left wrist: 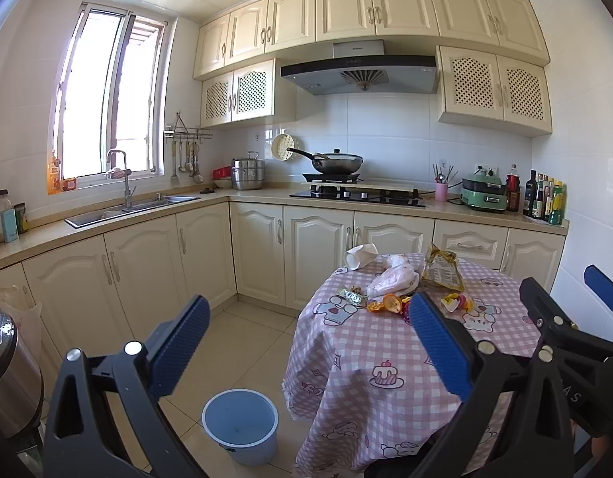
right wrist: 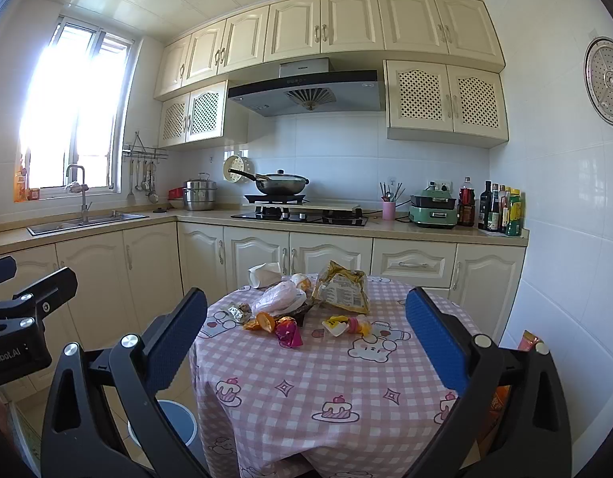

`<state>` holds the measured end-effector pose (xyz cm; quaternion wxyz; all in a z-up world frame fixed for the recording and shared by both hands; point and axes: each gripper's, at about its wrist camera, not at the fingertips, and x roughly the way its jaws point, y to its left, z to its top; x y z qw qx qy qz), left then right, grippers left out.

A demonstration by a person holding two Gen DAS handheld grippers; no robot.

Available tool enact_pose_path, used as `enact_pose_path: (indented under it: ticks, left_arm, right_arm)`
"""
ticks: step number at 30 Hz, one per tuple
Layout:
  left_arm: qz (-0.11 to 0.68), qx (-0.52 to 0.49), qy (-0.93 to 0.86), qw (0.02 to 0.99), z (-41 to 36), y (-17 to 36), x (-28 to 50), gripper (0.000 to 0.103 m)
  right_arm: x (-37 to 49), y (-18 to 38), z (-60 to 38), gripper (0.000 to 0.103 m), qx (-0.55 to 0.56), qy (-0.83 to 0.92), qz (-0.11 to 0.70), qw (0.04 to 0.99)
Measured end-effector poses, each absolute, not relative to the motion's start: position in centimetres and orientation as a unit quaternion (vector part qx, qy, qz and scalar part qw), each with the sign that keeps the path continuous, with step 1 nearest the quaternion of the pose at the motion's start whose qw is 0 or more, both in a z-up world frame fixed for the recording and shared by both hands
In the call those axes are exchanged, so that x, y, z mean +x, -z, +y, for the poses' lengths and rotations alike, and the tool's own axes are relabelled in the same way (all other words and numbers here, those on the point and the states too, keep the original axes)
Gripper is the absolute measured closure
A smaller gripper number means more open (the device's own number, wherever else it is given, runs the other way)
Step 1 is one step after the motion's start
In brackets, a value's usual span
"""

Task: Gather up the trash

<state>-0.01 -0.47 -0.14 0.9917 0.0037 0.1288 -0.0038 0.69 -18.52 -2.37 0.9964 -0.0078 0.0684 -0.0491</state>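
A round table with a pink checked cloth (right wrist: 330, 374) carries trash: a tipped white paper cup (right wrist: 263, 273), a crumpled plastic bag (right wrist: 280, 296), a yellow snack bag (right wrist: 342, 286), a foil wrapper (right wrist: 236, 312), orange (right wrist: 262, 322) and magenta wrappers (right wrist: 288, 330), and a yellow-pink wrapper (right wrist: 348, 324). A blue bucket (left wrist: 240, 424) stands on the floor left of the table. My left gripper (left wrist: 308, 332) is open and empty, held short of the table's left side. My right gripper (right wrist: 306, 324) is open and empty, in front of the table. The same trash shows in the left wrist view (left wrist: 394, 283).
Cream kitchen cabinets and a counter run behind, with a sink (left wrist: 127, 209), a stove with a wok (left wrist: 338, 163), and bottles (left wrist: 545, 201) at the right. A steel appliance (left wrist: 7, 374) stands at the far left. White tiled wall is to the right of the table.
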Motion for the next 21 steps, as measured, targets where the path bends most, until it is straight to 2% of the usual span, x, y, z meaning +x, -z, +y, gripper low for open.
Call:
enact_pose_path:
  ticks: [21]
  left_arm:
    - [0.130, 0.006, 0.004, 0.991, -0.37, 0.12, 0.11, 0.005]
  right_arm:
    - [0.68, 2.44, -18.43, 0.007, -0.007, 0.048, 0.068, 0.996]
